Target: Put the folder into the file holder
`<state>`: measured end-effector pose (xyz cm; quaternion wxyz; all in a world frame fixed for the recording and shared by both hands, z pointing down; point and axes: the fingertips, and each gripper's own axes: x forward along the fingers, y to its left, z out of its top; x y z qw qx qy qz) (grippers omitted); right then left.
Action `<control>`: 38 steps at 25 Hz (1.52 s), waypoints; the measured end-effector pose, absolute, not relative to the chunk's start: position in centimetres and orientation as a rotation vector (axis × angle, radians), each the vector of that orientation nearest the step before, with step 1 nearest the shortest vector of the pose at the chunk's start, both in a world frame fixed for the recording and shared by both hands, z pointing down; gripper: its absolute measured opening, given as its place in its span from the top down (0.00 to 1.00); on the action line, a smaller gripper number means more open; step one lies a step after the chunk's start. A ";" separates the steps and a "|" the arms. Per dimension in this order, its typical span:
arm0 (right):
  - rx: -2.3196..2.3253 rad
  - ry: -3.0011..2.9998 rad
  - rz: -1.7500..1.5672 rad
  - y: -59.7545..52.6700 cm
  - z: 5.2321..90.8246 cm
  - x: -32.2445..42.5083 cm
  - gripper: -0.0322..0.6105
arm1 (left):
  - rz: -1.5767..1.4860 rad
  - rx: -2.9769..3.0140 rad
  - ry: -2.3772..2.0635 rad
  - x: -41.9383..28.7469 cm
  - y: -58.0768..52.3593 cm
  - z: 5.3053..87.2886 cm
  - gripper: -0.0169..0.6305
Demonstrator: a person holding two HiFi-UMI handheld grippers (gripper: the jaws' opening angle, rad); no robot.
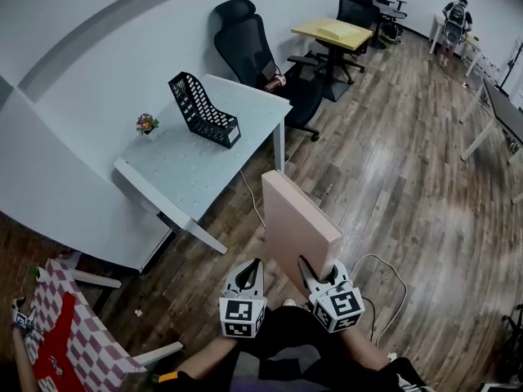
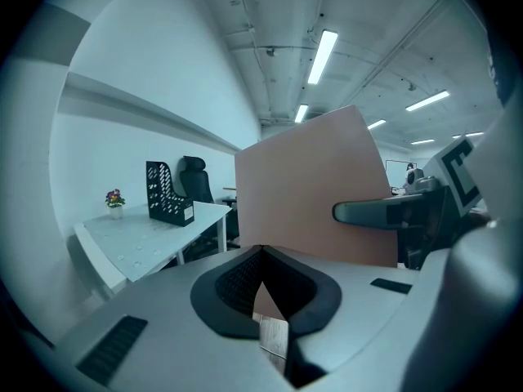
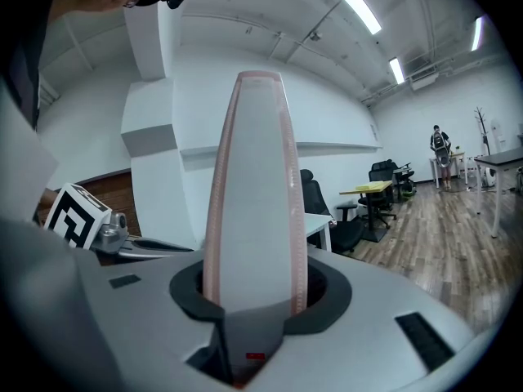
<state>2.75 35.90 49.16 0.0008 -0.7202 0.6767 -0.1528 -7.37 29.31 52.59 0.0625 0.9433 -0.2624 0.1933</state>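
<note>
A stiff pink folder [image 1: 298,223] stands upright on its edge in my right gripper [image 1: 315,274], which is shut on its lower end. In the right gripper view the folder's [image 3: 253,194] thin edge rises straight up from between the jaws of the right gripper [image 3: 255,291]. My left gripper [image 1: 253,272] hovers just left of the folder, shut and empty, its jaws meeting at the tips in the left gripper view [image 2: 261,251]. The black mesh file holder [image 1: 203,109] stands empty on the white table [image 1: 188,170], well ahead of both grippers and to the left; it also shows in the left gripper view [image 2: 166,193].
A small flower pot [image 1: 147,123] sits at the table's far left corner. A black office chair [image 1: 253,47] stands behind the table, with a yellow-topped table [image 1: 335,31] further back. Checkered cloth [image 1: 69,333] lies at the lower left. A white cable [image 1: 384,272] lies on the wooden floor.
</note>
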 end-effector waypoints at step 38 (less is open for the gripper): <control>-2.276 2.068 -0.253 3.4 40.6 11.5 0.72 | 0.528 2.849 -0.751 0.1 -3.0 50.5 0.96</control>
